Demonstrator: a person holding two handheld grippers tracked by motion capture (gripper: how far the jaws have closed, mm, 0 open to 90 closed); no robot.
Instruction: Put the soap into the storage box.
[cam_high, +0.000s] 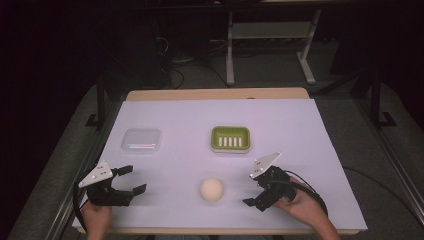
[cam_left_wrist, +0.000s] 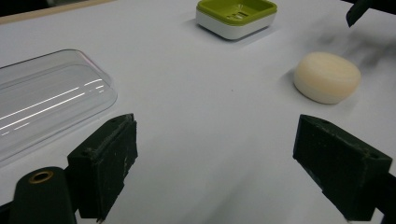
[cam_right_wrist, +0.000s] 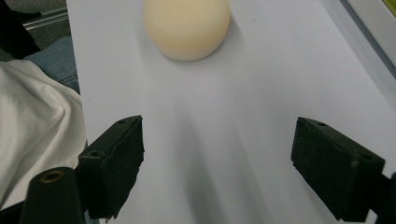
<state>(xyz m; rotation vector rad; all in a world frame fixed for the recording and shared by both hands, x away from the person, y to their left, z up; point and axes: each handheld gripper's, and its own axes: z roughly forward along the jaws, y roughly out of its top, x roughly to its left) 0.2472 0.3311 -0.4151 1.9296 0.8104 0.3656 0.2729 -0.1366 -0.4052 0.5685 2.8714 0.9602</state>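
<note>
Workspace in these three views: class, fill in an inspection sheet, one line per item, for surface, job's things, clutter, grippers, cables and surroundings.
Surface: white sheet over a wooden table.
Job's things: round cream soap lying bare between the grippers; green soap dish behind it; clear lid far left, apart from the dish.
Clutter: nothing seen.
Grippers: left gripper open, holding nothing; right gripper open, aimed at the soap, not touching.
Cables: black cable trailing by the right hand.
Surroundings: dark floor, grey desk legs beyond.
</note>
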